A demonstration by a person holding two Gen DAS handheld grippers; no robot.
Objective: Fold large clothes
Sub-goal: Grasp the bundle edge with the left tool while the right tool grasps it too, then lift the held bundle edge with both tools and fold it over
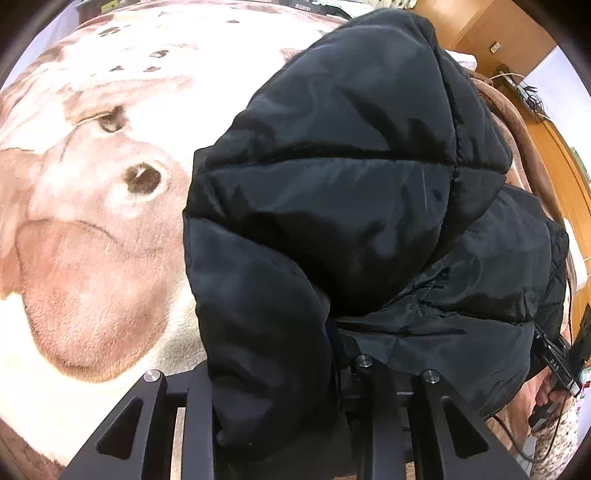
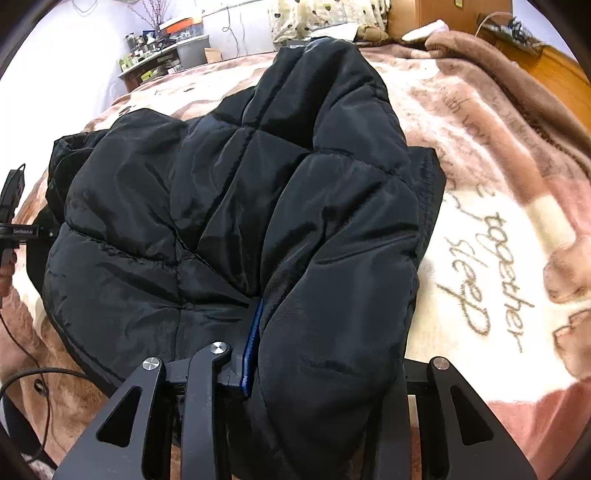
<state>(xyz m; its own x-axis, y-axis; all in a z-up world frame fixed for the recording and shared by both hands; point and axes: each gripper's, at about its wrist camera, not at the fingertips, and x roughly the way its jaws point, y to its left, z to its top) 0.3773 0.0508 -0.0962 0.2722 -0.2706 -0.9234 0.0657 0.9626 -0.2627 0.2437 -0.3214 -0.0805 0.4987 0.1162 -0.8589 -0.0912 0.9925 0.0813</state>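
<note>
Plush blanket (image 1: 92, 258) under one black puffer jacket (image 1: 332, 206), two claws pinching it

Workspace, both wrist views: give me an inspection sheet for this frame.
Surface: blanket, pink and cream, printed with an animal face and script.
Job's things: black jacket, bunched up on the blanket.
Clutter: nothing seen on the blanket.
Grippers: left gripper and right gripper each shut on a jacket edge.
Cables: black cable trailing at the right view's left edge.
Surroundings: cluttered desk, spotted fabric, wooden furniture.
</note>
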